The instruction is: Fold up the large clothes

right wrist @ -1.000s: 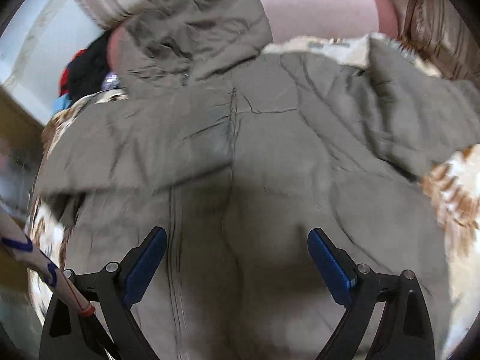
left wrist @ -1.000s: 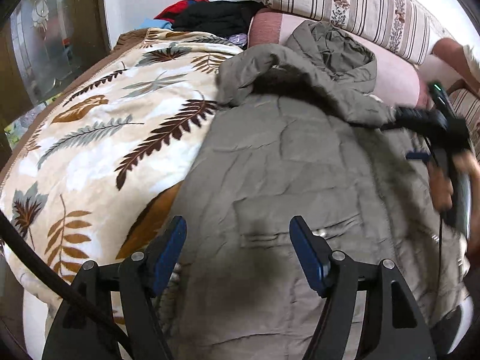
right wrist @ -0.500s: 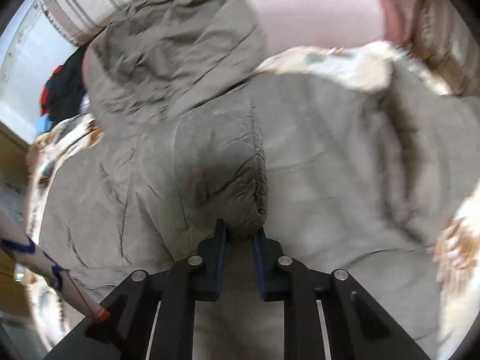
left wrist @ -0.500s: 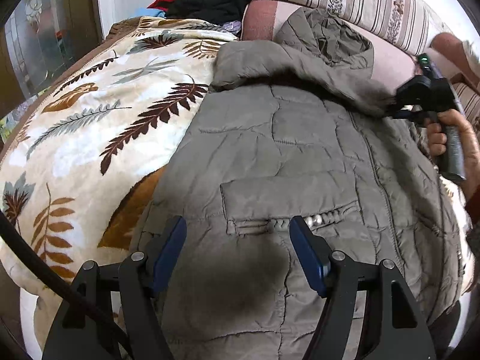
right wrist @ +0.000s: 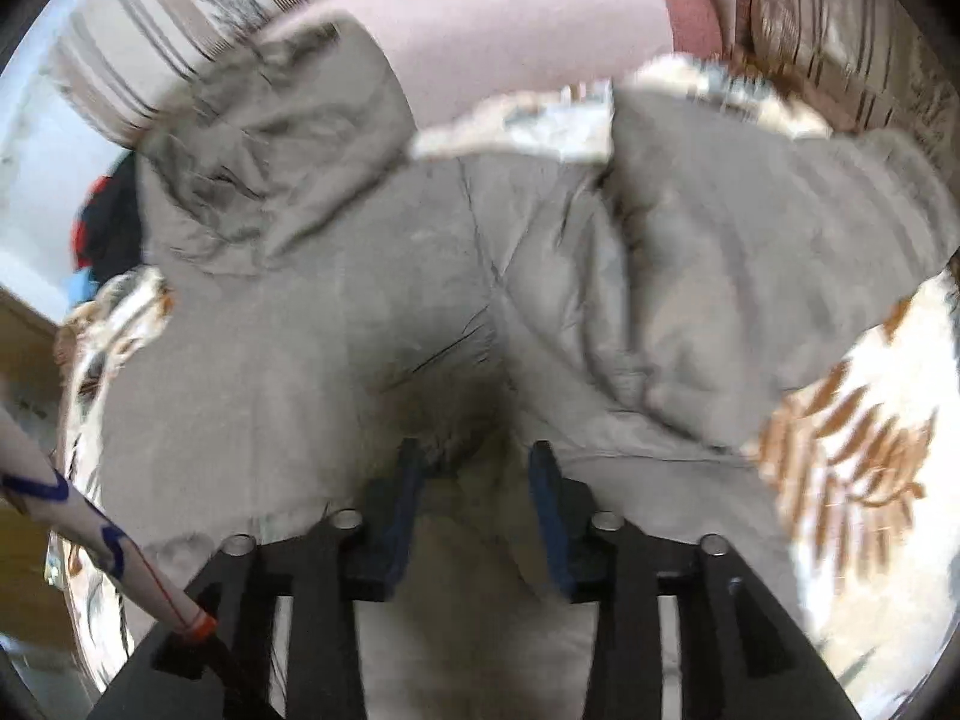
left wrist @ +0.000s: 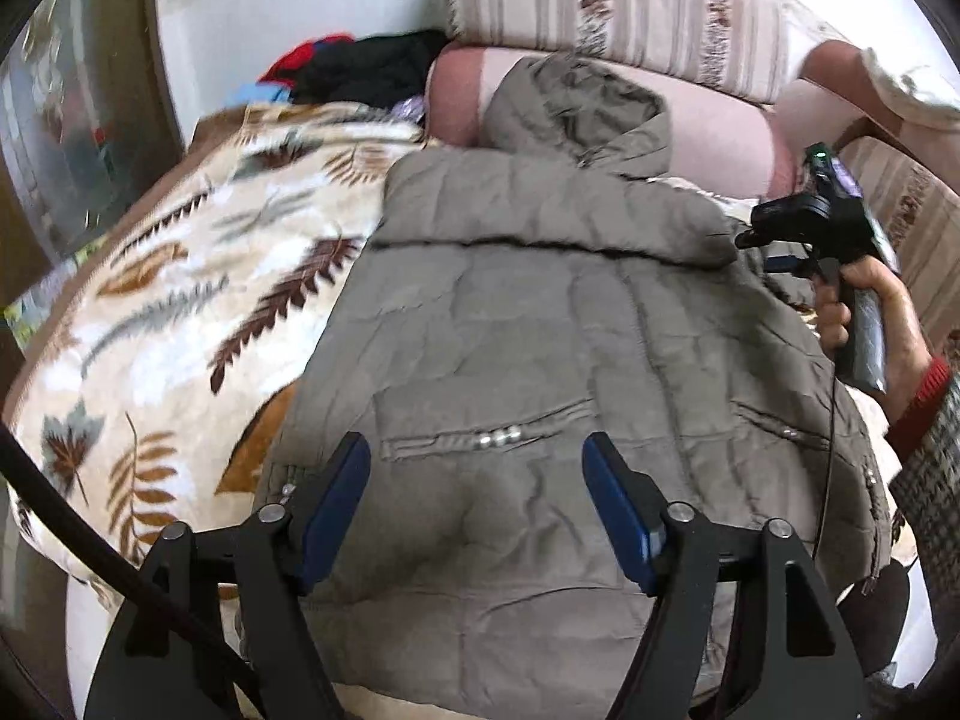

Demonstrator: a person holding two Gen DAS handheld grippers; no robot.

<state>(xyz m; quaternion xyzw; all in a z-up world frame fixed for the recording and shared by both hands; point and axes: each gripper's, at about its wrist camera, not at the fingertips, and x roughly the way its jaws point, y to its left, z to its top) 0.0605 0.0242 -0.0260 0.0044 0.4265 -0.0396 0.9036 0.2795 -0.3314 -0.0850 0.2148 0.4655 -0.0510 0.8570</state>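
Left gripper [left wrist: 477,483] over blanket-draped sofa [left wrist: 180,312]

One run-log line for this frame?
jacket flat on leaf blanket | left claw open above hem | right claw half-open at folded sleeve

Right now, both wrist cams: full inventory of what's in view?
jacket: 1, grey-olive quilted, hooded, spread flat on the blanket
sleeve: 1, folded across the jacket's chest
blanket: 1, cream with brown leaf print, covers the seat under the jacket
sofa back: 1, striped beige, behind the hood
bolster: 1, pink, under the hood
clothes pile: 1 heap, black, red and blue, far left corner
left tongs: 1, black with blue pads, open above the jacket's hem
right tongs: 1, partly open, jacket fabric between the pads
right hand: 1, gripping the tongs' handle
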